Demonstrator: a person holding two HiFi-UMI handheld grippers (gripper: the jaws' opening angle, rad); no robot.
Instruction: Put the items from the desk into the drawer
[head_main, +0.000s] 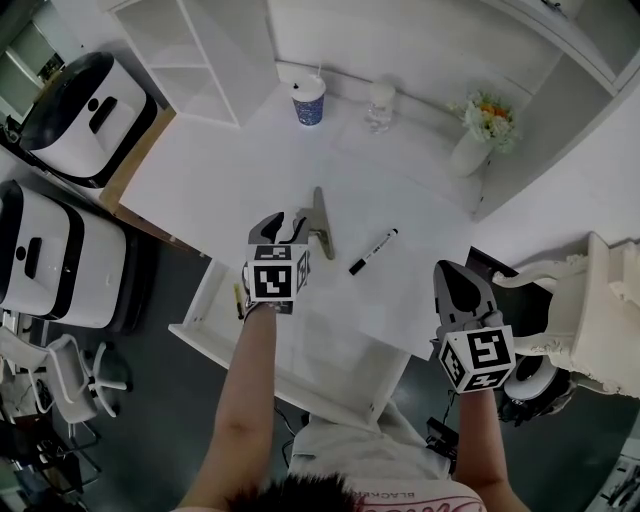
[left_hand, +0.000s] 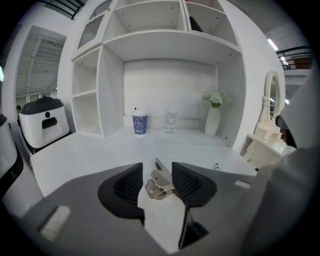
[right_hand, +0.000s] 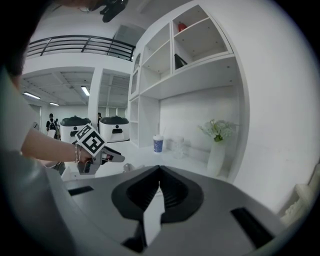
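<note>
Silver metal clip (head_main: 322, 224) flat on the white desk (head_main: 225, 175); black marker (head_main: 373, 251) near its right; white drawer (head_main: 200, 335) pulled open.

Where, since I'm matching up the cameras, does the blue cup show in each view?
Head view: the cup is at top centre, at the back of the desk.
Left gripper view: the cup is left of centre, beyond the jaws.
Right gripper view: the cup is at centre, just above the jaws.
Shared landmark: the vase of flowers, right of the cup throughout.
</note>
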